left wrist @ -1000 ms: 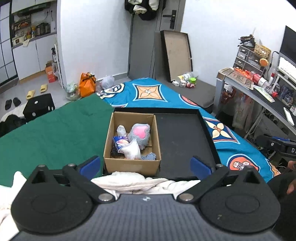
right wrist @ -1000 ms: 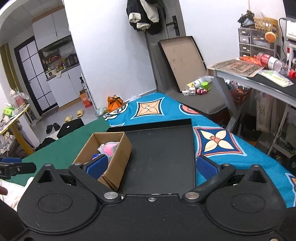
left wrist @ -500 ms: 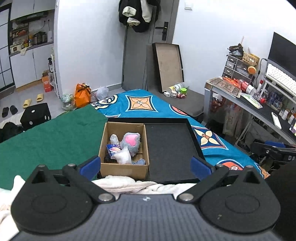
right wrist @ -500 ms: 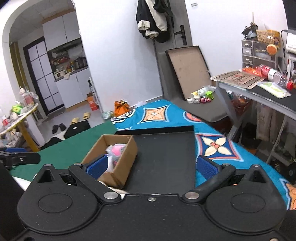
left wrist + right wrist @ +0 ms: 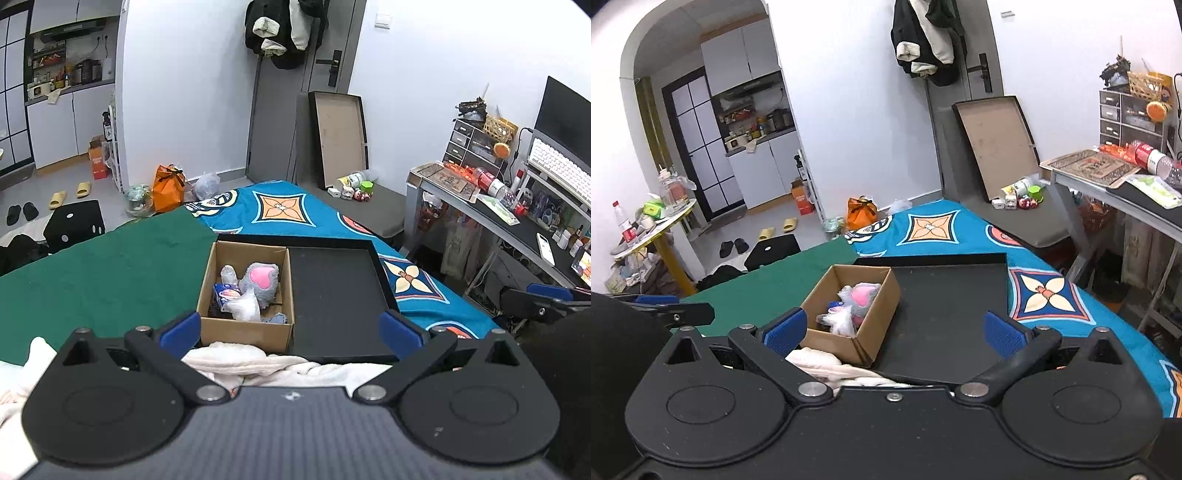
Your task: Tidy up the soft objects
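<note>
- On the bed, a box [image 5: 246,295] sits inside the left end of a black tray [image 5: 336,299]; the tray's right part is bare. Soft things lie piled in the box: grey plush [image 5: 260,282] with pink heart, white bag [image 5: 243,308], small blue packet [image 5: 226,294].
- Left hand-held gripper [image 5: 291,326]: released, pads wide apart, nothing between them, held back from the box. Right hand-held gripper [image 5: 894,330]: also released, grasping nothing, well short of the tray.
- White cloth [image 5: 258,363] bunched just beneath both, against the box's near wall.
- Risk: items are tangled in a heap; pinching the plush may drag the bag or packet out with it, dropping them on the bedspread.
- Risk: the box looks light and loose in the tray; a finger catching its wall could tip or slide it.
- Risk: the crinkly bag likely slips from a shallow pinch.
- Risk: the cloth lies under the approach path and may snag a finger on the way down.
- Risk: both grippers aiming at the same narrow box could collide.
</note>
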`<action>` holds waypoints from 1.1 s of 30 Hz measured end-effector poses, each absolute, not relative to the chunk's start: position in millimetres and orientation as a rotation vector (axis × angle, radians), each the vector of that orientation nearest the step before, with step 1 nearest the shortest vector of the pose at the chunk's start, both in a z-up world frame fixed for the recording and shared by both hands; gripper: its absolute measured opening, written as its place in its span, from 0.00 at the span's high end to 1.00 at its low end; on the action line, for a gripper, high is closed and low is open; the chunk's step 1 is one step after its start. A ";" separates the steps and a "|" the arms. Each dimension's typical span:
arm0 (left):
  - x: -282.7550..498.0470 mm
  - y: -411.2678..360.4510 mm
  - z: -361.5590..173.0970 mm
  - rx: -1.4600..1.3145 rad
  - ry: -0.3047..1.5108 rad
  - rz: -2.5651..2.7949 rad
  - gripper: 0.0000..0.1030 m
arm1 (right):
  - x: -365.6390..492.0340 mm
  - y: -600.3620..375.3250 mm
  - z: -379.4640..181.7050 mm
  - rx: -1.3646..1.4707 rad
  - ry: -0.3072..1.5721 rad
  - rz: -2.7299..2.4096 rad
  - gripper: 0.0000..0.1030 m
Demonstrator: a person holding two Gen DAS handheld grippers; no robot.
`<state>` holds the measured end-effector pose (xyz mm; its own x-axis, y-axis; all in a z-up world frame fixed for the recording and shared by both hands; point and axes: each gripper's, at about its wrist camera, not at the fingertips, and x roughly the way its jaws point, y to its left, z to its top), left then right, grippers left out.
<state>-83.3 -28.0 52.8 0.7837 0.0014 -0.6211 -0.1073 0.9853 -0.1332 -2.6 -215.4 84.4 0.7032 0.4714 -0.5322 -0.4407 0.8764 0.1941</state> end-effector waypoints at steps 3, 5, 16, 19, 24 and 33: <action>-82.6 -31.6 54.5 -0.152 0.679 0.056 0.00 | -1.8 -219.1 82.7 0.068 0.625 0.513 0.00; -81.3 -34.0 55.1 -0.147 0.689 0.058 0.00 | -0.8 -221.4 81.2 0.083 0.648 0.515 0.00; -78.2 -41.8 54.8 -0.138 0.700 0.065 0.00 | 0.1 -229.9 77.8 0.098 0.692 0.513 0.00; -76.8 -45.0 55.3 -0.132 0.701 0.068 0.00 | -0.3 -232.1 78.7 0.094 0.693 0.507 0.00; -75.1 -49.1 56.8 -0.120 0.705 0.078 0.00 | 0.0 -237.5 80.4 0.119 0.697 0.513 0.00; -76.7 -52.9 59.1 -0.117 0.707 0.092 0.00 | 1.8 -239.0 81.8 0.134 0.701 0.525 0.00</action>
<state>-76.7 -52.9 59.1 0.7565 0.0443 -0.6525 -0.1238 0.9894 -0.0763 1.8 -239.0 81.8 0.6411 0.5028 -0.5799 -0.4150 0.8627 0.2892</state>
